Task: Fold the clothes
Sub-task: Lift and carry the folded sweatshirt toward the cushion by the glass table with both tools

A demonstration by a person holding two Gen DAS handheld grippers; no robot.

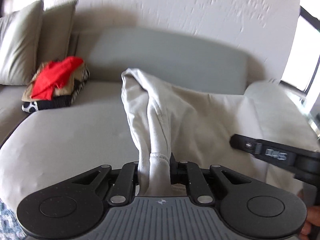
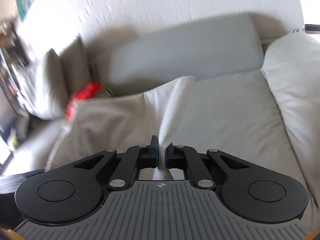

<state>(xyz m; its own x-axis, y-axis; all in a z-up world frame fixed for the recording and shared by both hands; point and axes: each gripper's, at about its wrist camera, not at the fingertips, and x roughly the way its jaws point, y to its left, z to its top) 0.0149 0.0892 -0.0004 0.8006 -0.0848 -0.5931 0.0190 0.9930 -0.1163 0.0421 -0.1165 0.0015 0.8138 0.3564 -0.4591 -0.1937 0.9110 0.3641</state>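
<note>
Grey sofa [image 1: 60, 140], both grippers clamping a pale garment [image 1: 160, 120].

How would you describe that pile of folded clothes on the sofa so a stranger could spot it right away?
Start at the grey sofa and look to its far left end, where two upright cushions lean against the wall. The pile of clothes sits just in front of them. It is the only bright red on the sofa, above tan and black-and-white layers.

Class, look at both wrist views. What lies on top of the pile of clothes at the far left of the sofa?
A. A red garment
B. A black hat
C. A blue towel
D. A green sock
A: a red garment lies on top of the pile beside the cushions.
</note>
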